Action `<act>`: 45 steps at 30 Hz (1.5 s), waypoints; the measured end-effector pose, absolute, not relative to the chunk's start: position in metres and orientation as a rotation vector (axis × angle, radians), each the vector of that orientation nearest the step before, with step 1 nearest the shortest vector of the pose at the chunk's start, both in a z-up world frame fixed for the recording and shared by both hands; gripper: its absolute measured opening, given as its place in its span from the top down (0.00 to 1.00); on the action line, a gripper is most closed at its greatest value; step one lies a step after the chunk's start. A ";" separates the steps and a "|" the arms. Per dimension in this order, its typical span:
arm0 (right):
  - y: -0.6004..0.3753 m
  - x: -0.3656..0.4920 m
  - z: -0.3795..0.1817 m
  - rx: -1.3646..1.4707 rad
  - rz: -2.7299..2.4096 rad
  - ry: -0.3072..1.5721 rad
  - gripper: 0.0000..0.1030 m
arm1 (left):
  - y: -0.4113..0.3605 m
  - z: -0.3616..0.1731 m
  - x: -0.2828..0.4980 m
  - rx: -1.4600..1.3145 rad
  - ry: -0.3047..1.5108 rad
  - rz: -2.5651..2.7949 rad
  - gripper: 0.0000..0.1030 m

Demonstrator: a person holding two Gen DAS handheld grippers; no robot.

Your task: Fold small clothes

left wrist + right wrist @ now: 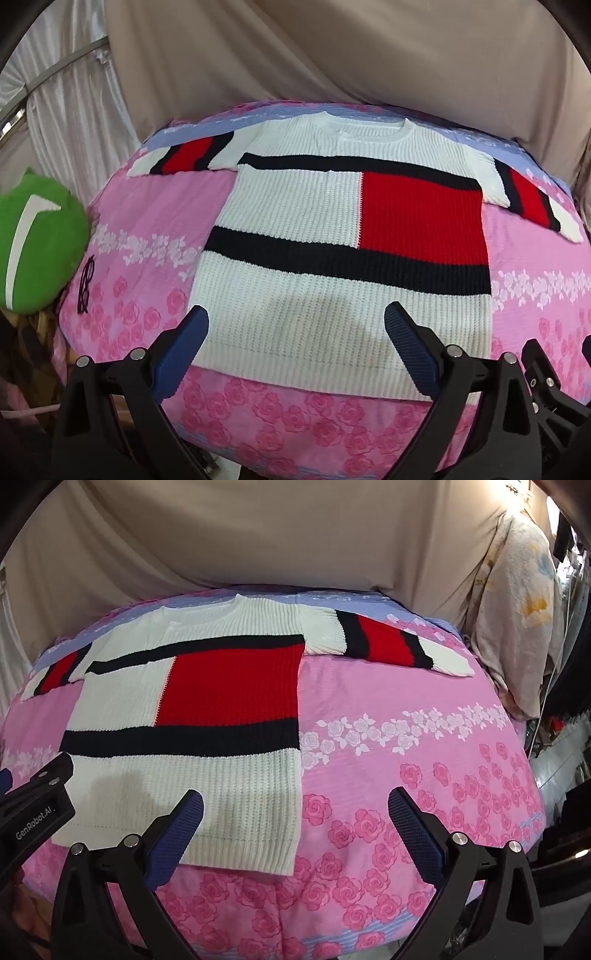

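A bed (406,738) is covered with a pink sheet printed with roses, crossed by a band of white flowers and edged in lilac at its far edge. Behind the far edge a beige cloth (332,55) is hung as a backdrop. Off the left edge, white pleated curtains (74,110) and a green cushion (37,240) are seen. At the far right corner a pale floral cloth (517,609) is draped.

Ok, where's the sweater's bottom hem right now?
The sweater lies flat on the pink bedspread; its hem lies beneath the open left gripper.
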State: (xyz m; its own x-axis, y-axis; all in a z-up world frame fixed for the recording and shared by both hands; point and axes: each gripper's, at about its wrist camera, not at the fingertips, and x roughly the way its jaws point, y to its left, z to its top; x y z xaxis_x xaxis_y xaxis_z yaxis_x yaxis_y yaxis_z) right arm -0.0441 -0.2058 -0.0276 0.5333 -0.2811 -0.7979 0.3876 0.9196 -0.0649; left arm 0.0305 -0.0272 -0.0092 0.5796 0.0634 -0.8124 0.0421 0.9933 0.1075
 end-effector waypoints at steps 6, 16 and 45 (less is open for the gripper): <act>-0.213 -0.037 -0.027 0.129 -0.401 0.941 0.05 | -0.025 -0.008 0.036 0.132 0.949 -0.010 0.09; -0.177 -0.030 -0.023 0.157 -0.438 0.928 0.05 | -0.012 -0.010 0.053 0.176 0.962 -0.040 0.09; -0.175 -0.025 -0.015 0.161 -0.417 0.896 0.05 | -0.015 -0.009 0.057 0.177 0.957 -0.031 0.09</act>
State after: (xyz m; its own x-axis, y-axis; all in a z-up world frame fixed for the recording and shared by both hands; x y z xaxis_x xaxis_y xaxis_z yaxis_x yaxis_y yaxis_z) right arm -0.0250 -0.1748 -0.0154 0.5511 -0.2845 -0.7844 0.4168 0.9082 -0.0366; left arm 0.0567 -0.0154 -0.0085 0.5763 0.0518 -0.8156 0.1044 0.9851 0.1364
